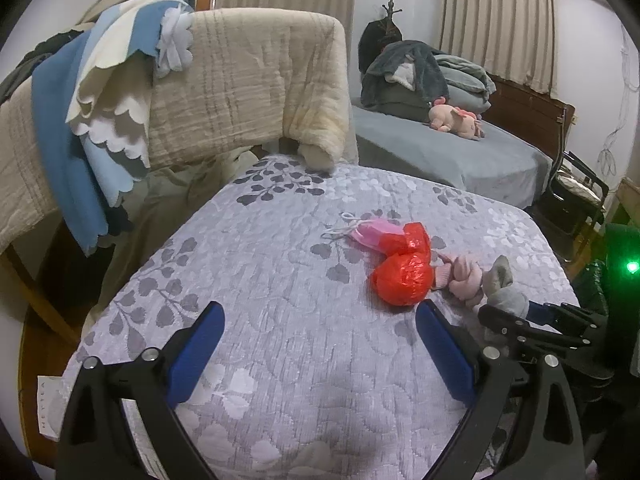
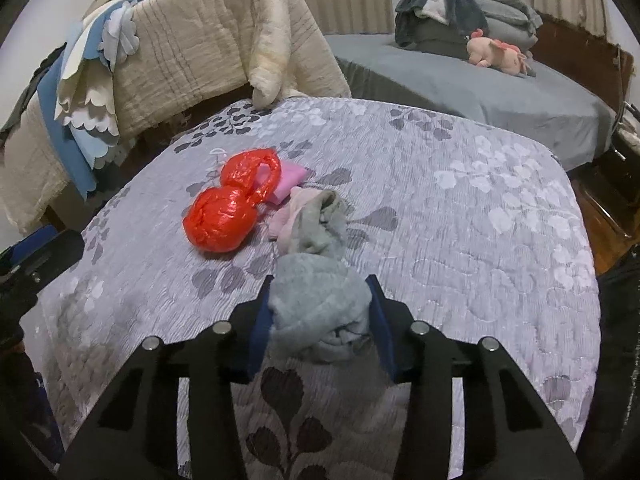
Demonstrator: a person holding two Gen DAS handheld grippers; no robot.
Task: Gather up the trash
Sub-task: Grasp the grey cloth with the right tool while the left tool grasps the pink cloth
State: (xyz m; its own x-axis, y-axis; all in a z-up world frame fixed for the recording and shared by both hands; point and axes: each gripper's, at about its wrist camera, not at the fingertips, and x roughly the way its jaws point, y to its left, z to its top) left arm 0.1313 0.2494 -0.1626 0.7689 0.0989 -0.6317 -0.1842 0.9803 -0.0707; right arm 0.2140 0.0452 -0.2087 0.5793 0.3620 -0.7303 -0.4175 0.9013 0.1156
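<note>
The right gripper [image 2: 320, 312] has its blue pads pressed against both sides of a bunched grey cloth [image 2: 320, 312] lying on the leaf-patterned bedspread [image 2: 460, 208], the jaws drawn roughly a third of the way in, which is as narrow as the wad between them allows; it reads as a pinch meant to lift the cloth off the bed. The cloth trails away from the camera into a pink cloth [image 2: 290, 216] that touches it, so the two may come up together. Just to the left of that tangle lies a red plastic bag [image 2: 224, 216], knotted into two lobes, resting partly over a pink face mask [image 2: 290, 182] (its white ear loops show better from the left wrist). These look like the trash to gather, grouped near the middle of the bed within reach of both hands. The left gripper [image 1: 320, 348] hovers over bare bedspread with its jaws wide apart and nothing between them, its right finger close to the bag, probably waiting its turn
</note>
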